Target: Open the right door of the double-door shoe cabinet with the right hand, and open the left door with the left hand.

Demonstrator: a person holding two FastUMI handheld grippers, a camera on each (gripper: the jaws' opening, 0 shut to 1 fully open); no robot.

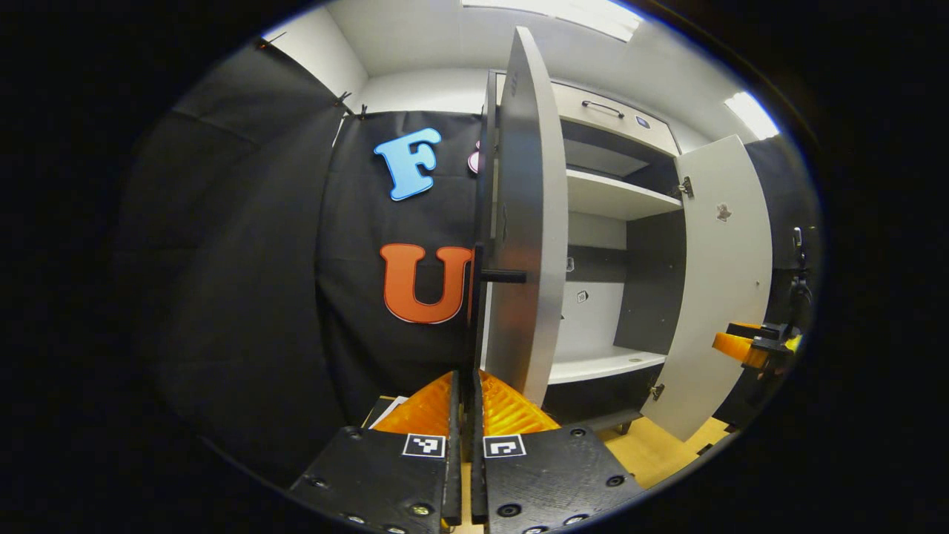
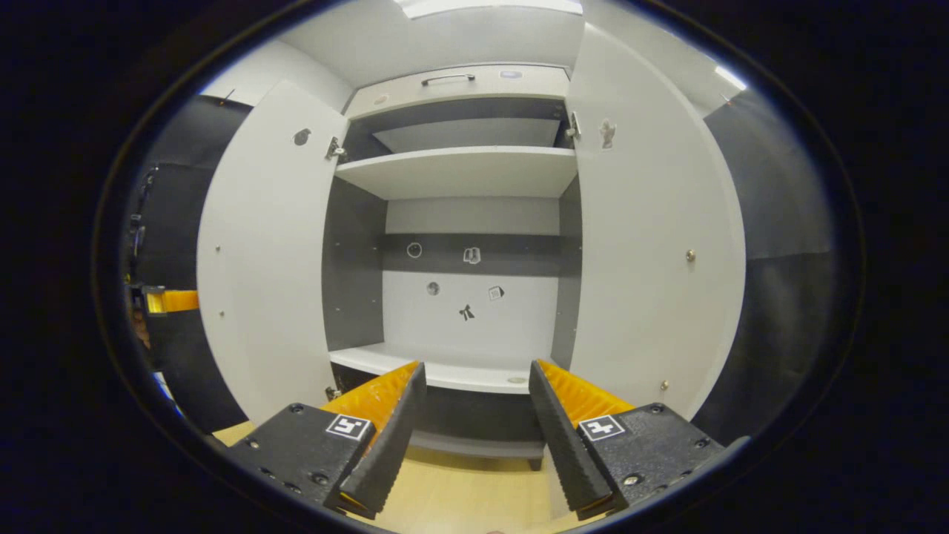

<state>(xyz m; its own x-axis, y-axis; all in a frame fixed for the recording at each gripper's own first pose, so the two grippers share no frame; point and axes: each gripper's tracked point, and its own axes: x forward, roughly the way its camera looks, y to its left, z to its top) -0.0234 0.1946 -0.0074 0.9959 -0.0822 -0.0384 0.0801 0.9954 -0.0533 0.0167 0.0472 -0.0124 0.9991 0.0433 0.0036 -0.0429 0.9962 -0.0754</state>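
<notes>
Shoe cabinet (image 2: pixel 467 174) doors swung wide; left claw (image 1: pixel 465 404) closed, right claw (image 2: pixel 474 415) open.

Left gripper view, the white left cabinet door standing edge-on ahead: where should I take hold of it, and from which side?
Probably the white left cabinet door's thin free edge, just below the short black handle. Come straight on from the front: the panel stands upright and edge-on, in line with the narrow gap of the left gripper, so one finger goes on each face.
</notes>
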